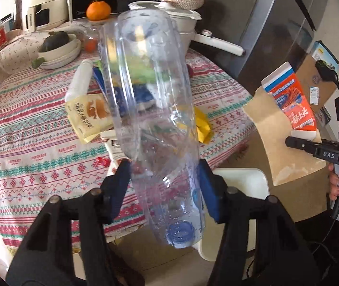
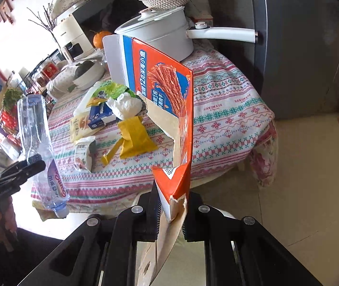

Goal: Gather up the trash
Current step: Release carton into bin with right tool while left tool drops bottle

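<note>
Left gripper [image 1: 164,169]: blue pads clamped on the sides of a clear, crumpled plastic bottle [image 1: 150,109], gripped toward the neck end. Blue cap [image 1: 180,234] points down toward the camera; the bottle's base tilts up and away, over the table. In the right wrist view the same bottle [image 2: 38,143] hangs at far left, clear of the tabletop.

Right gripper [image 2: 171,212]: jaws nearly closed, pinching the torn lower corner of a flattened orange-and-blue cardboard snack box [image 2: 164,90]. Box stands up from the jaws, lifted off the table.

Beyond: round table with a patterned red-and-green cloth [image 2: 229,119]. On it lie a yellow wrapper [image 2: 133,135], a white crumpled tissue [image 2: 125,106], a small white cup [image 2: 84,153] and a white lidded pot [image 2: 159,35].
</note>
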Available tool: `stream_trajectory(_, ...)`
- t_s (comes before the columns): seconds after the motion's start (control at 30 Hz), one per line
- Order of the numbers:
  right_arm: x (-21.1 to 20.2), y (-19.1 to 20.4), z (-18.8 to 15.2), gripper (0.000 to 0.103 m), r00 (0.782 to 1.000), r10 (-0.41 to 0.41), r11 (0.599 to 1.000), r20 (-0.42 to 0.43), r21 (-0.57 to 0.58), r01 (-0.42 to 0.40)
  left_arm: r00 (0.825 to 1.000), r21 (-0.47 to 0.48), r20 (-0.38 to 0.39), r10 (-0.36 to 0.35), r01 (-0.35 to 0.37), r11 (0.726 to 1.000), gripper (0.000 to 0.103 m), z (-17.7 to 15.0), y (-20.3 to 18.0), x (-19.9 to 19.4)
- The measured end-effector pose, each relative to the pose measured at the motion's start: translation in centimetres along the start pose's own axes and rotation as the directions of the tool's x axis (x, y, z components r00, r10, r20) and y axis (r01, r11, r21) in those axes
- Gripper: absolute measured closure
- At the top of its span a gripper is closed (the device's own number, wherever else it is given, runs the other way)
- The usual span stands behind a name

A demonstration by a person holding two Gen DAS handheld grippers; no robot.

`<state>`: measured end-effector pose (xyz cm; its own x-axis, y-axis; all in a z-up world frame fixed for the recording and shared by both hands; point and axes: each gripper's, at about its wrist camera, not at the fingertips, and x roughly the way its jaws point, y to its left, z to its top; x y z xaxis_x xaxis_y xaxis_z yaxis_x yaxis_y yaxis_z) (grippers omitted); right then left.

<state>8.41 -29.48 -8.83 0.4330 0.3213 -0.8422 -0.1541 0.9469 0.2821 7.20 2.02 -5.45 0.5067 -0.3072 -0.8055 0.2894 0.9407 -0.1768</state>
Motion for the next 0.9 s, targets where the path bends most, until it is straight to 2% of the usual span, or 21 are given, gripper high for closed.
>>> stream_trajectory(0.07,0.1,-0.4,-1.1,0.089,1.0,-0.005,1.0,-0.015,-0.01,0.004,1.0,0.027,-0.009,-0.018,0.018,0.999,0.045,-0.3,-1.1,0.3)
stream_trajectory(0.17,0.6,-1.1,-2.5,0.089,0.999,-0.017,1.0,-0.046,-0.017,0.016,0.995,0.04,-0.071,-0.066,0.069,0.997,0.045,-0.9,-2.7,1.7)
stream_trajectory(0.5,1.0,-3.0,-5.2,0.089,0.995,-0.032,0.999,-0.095,-0.019,0.03,0.973,0.146,-0.189,-0.134,0.162,0.976,0.046,-3.5,-8.6,5.5)
stream_trajectory(0.77,1.7,-3.7,-6.8,0.089,0.988,-0.037,0.999,-0.148,-0.027,0.033,0.958,0.241,-0.253,-0.136,0.199,0.95,0.044,-5.7,-12.6,8.9)
stream_trajectory(0.9,2.0,-4.2,-7.2,0.089,0.986,-0.043,0.999,-0.164,-0.026,0.04,0.955,0.289,-0.277,-0.109,0.191,0.938,0.04,-6.3,-13.6,9.9)
